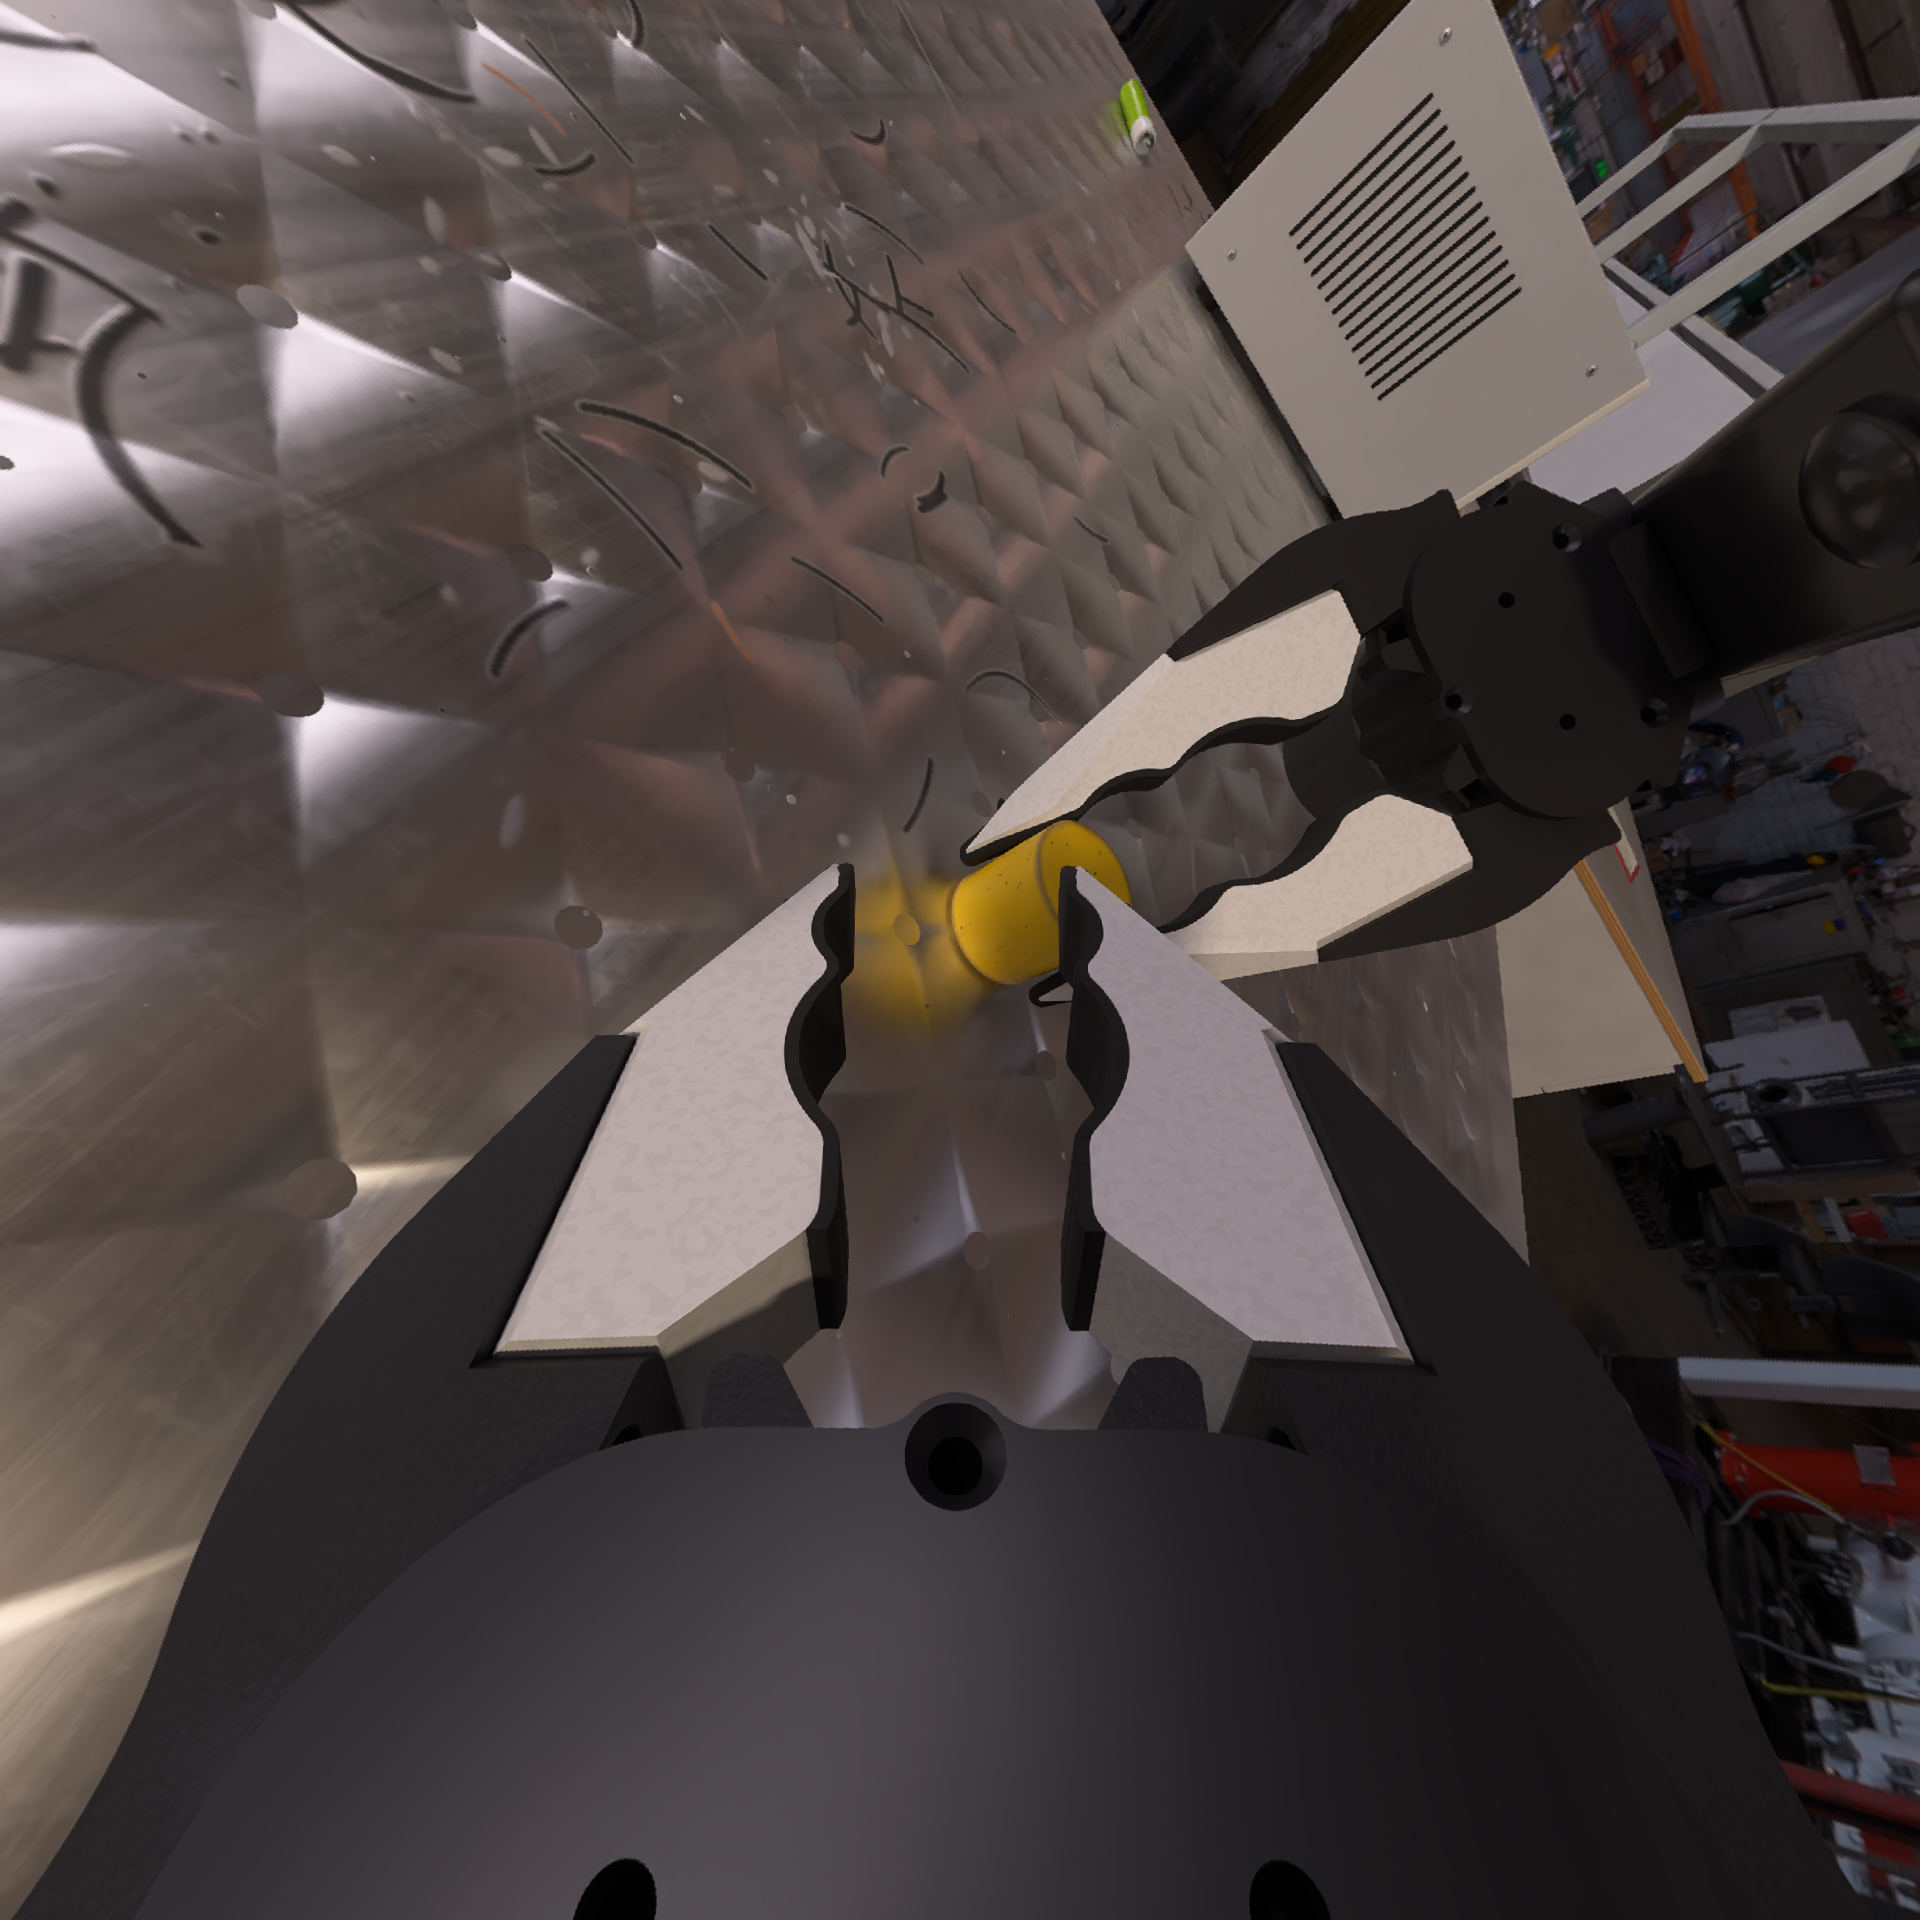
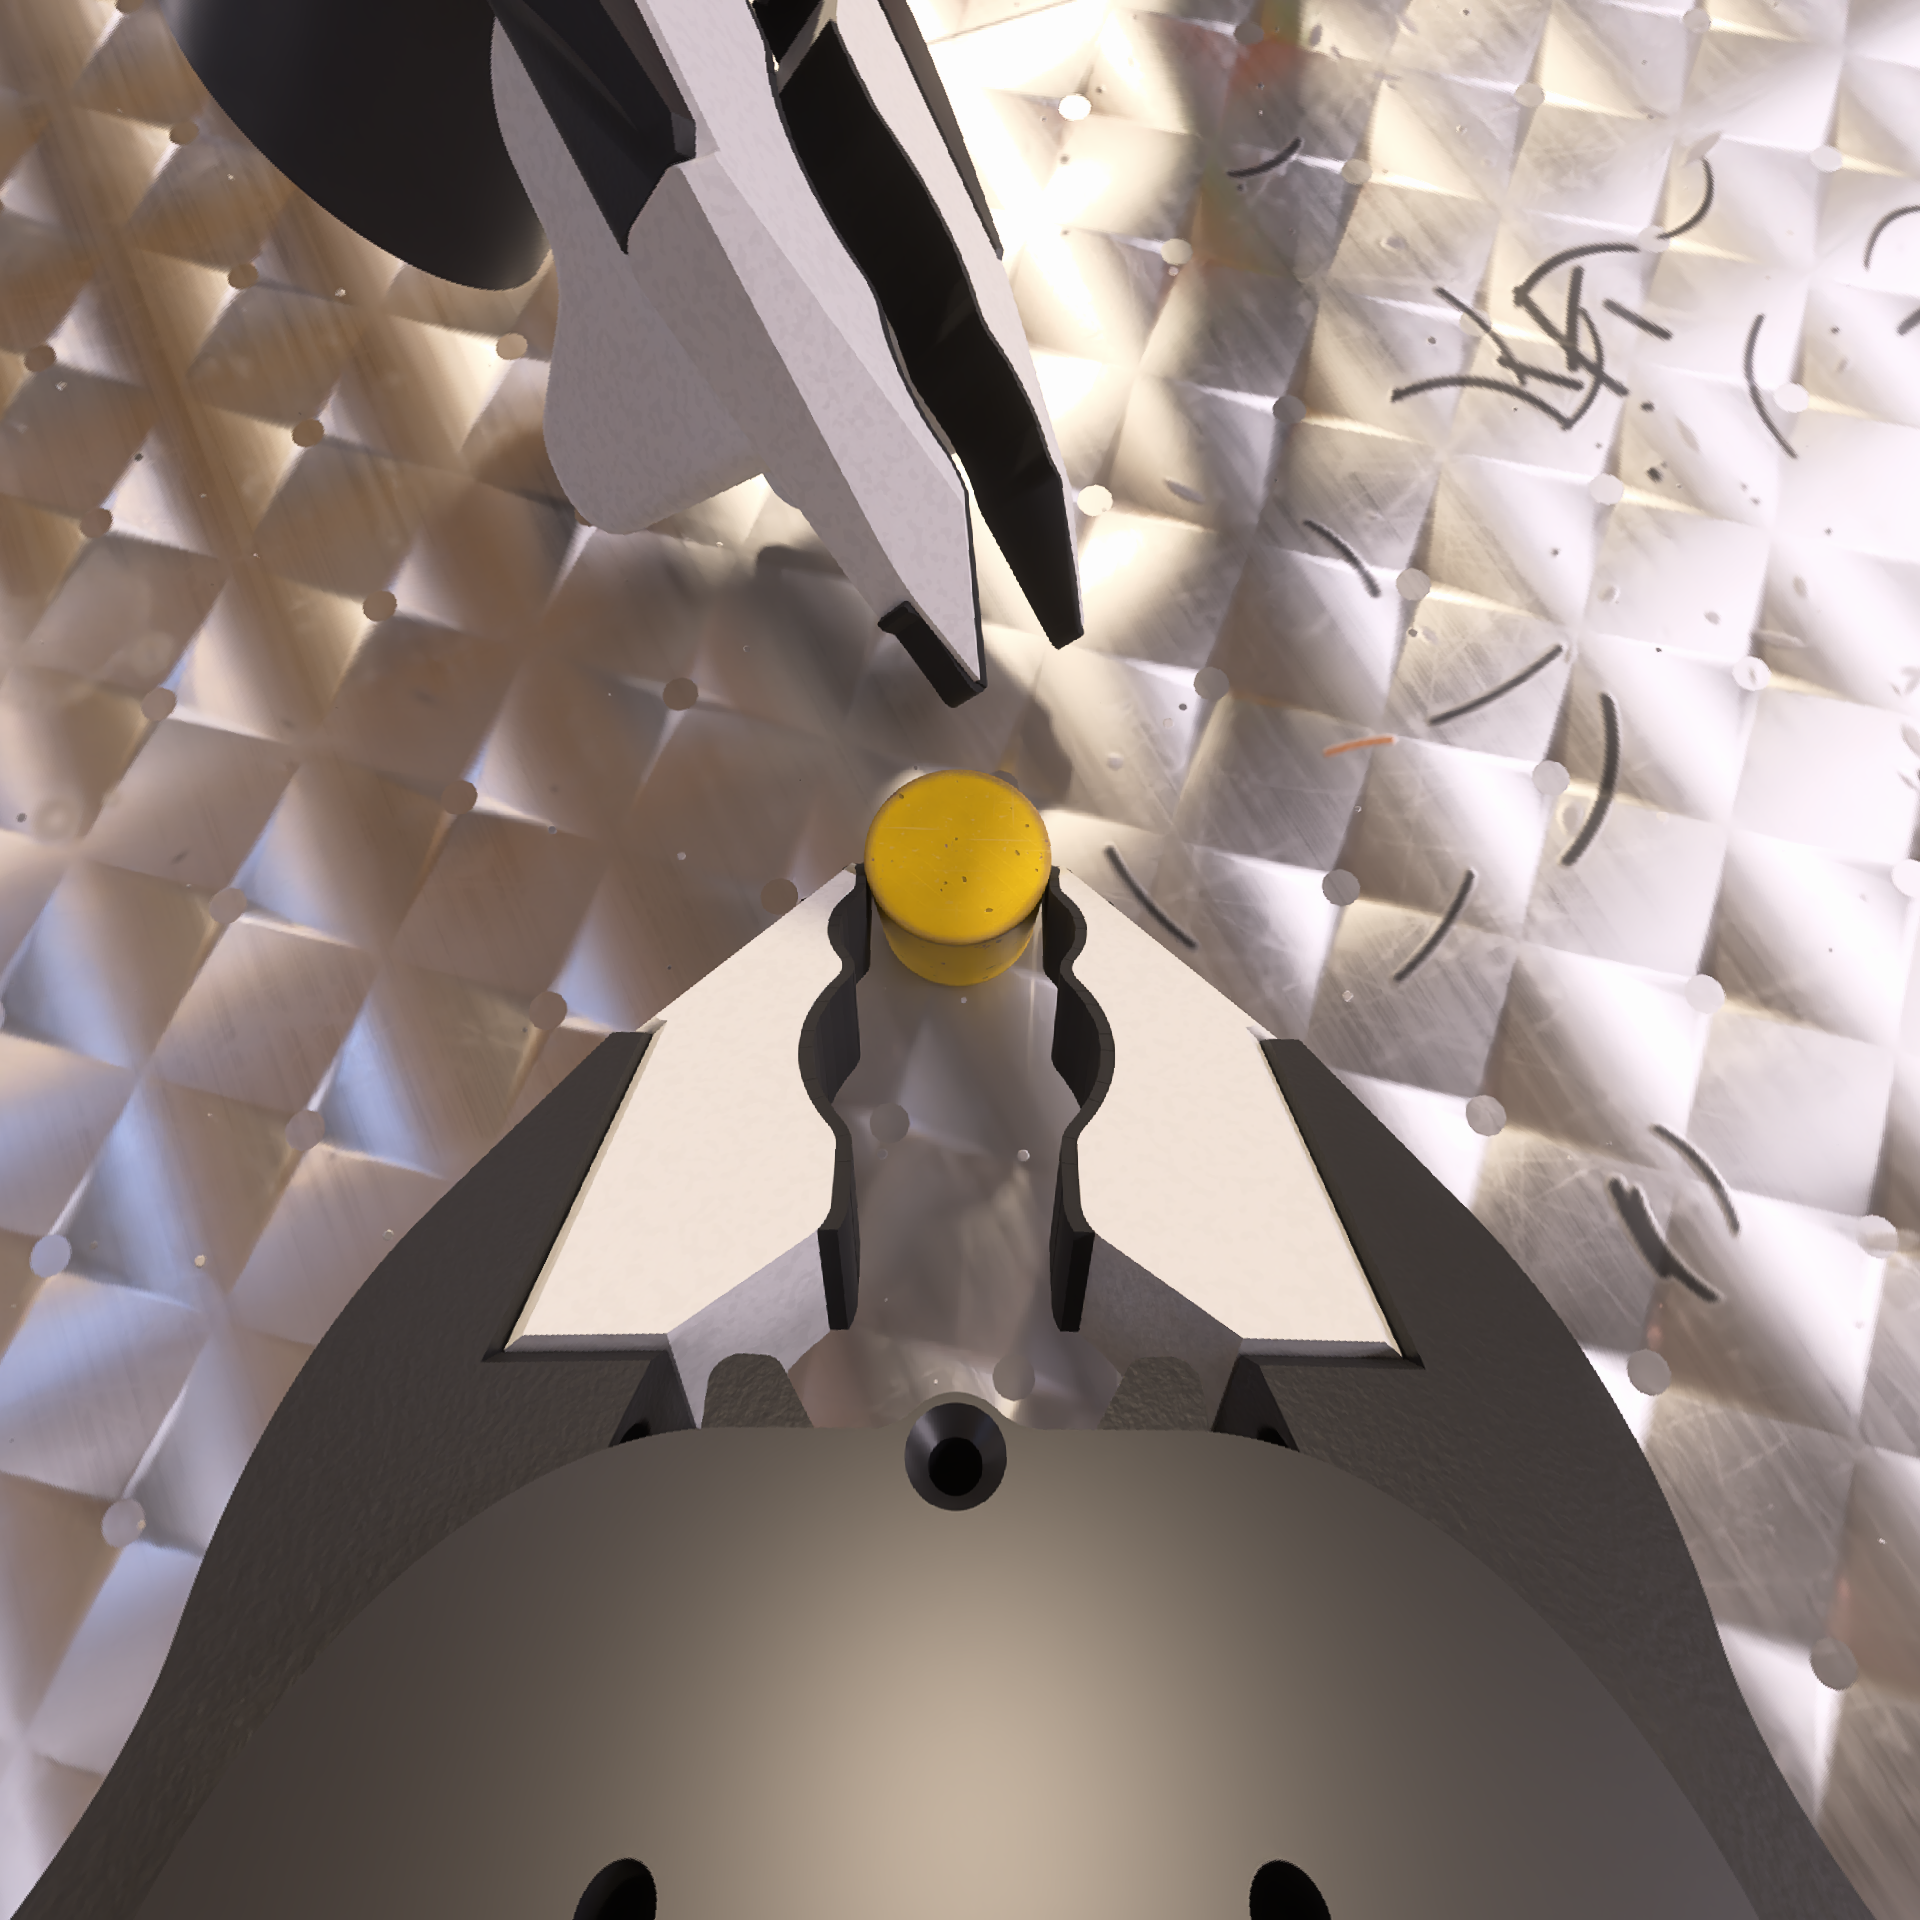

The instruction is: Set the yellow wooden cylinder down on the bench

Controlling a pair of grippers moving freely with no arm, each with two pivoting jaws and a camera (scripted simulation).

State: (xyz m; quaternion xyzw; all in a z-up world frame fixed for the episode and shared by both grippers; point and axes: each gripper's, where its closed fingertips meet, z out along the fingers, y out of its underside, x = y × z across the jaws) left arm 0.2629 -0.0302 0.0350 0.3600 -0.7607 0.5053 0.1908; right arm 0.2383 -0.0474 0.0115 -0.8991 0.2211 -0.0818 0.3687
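Observation:
The yellow wooden cylinder [image 2: 956,862] stands upright on the patterned metal bench [image 2: 1455,935], or a hair above it. In the left wrist view the cylinder [image 1: 1003,925] meets its own yellow reflection on the bench [image 1: 416,727]. My right gripper [image 2: 956,885] has its fingertips against both sides of the cylinder. In the left wrist view it [image 1: 1055,873] reaches in from the right. My left gripper [image 1: 956,888] is empty with its jaws parted, and its tips stay short of the cylinder. In the right wrist view it [image 2: 1013,660] hangs just beyond the cylinder.
A beige box with vent slots [image 1: 1413,260] stands at the bench's far right edge. A small green cylinder [image 1: 1132,120] lies far back near that edge. Dark curved marks [image 2: 1538,364] are scattered over the bench. Beyond the edge is workshop clutter.

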